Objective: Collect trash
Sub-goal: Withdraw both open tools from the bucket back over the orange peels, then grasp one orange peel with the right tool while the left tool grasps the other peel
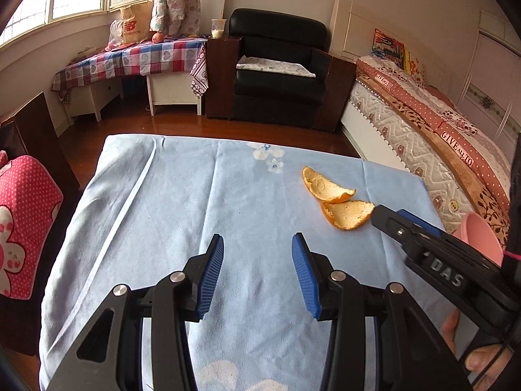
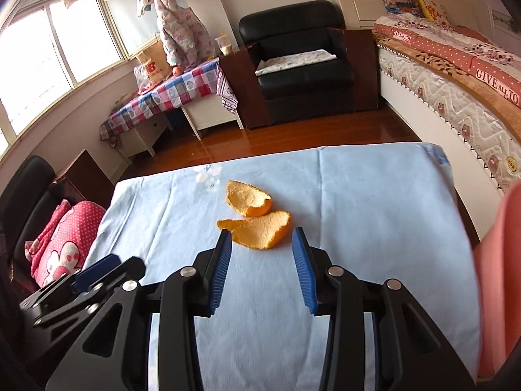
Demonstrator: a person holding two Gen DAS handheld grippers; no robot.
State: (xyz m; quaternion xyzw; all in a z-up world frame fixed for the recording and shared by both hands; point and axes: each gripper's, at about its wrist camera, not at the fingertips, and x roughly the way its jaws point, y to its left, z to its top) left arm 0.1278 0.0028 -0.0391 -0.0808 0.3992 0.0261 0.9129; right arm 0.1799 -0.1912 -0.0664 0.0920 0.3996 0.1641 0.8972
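While my right tool point(image 2: 262, 239) stood apart and empty, the nearer peel point(image 2: 257, 229) lay just ahead, crosswise. My left tool point(image 1: 257, 244), also apart, sat farther off.

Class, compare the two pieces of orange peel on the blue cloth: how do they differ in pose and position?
The near peel lies flatter, pale pith up; the far peel curls more, like a cup. The near peel sits just ahead of the open right gripper; the far peel lies beyond it. Both are orange, touch each other, and rest on the blue cloth.

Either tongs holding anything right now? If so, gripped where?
Nothing held. Left tongs open over bare blue cloth; right tongs open, tips just short of the nearer orange peel.
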